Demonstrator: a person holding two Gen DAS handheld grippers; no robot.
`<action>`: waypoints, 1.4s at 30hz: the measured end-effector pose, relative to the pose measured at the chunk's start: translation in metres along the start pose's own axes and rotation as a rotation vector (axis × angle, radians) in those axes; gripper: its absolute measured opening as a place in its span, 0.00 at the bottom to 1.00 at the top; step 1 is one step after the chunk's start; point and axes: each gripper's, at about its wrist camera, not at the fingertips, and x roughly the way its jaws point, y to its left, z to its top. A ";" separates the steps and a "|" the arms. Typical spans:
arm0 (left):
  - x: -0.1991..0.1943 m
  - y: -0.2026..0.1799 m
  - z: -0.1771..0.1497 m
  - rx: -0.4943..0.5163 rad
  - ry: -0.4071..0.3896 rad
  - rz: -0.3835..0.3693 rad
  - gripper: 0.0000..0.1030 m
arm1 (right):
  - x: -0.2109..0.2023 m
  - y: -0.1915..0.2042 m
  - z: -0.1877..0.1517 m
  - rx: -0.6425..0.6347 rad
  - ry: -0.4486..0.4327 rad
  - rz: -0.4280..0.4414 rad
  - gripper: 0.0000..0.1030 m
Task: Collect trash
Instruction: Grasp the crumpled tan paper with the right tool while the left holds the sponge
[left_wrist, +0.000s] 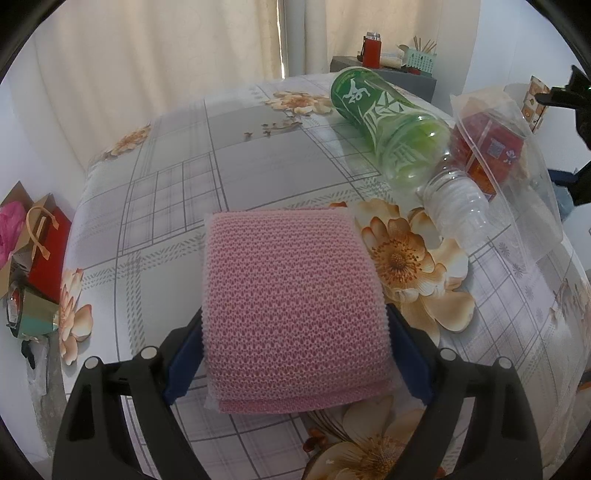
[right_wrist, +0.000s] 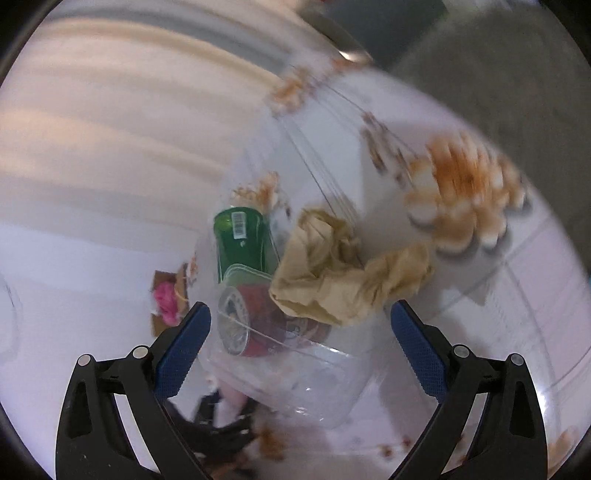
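Observation:
In the left wrist view my left gripper (left_wrist: 295, 332) is shut on a folded pink mesh cloth (left_wrist: 291, 302), held over the flowered table (left_wrist: 177, 192). A green bottle (left_wrist: 384, 122) lies on its side at the right, next to a clear plastic bottle (left_wrist: 458, 206) and a red can inside a clear plastic bag (left_wrist: 491, 155). In the blurred right wrist view my right gripper (right_wrist: 301, 332) is open above the trash: crumpled brown paper (right_wrist: 332, 273), the green bottle (right_wrist: 242, 243), the red can (right_wrist: 255, 325) and a clear plastic container (right_wrist: 303, 391).
Red and brown paper bags (left_wrist: 40, 240) stand off the table's left edge. A grey box with a red flask (left_wrist: 371, 50) and a pencil holder (left_wrist: 421, 59) stands beyond the far edge. Curtains hang behind. The other gripper's black frame (left_wrist: 576, 99) shows at the right edge.

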 end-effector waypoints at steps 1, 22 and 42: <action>0.000 0.000 -0.001 0.000 -0.004 0.000 0.85 | 0.000 -0.002 0.000 0.026 0.010 0.004 0.91; -0.004 0.004 -0.006 -0.001 -0.055 -0.048 0.85 | 0.085 -0.013 0.047 0.249 0.217 -0.166 0.83; -0.017 0.019 -0.013 -0.071 -0.093 -0.112 0.78 | 0.024 -0.007 0.019 -0.067 -0.105 -0.138 0.16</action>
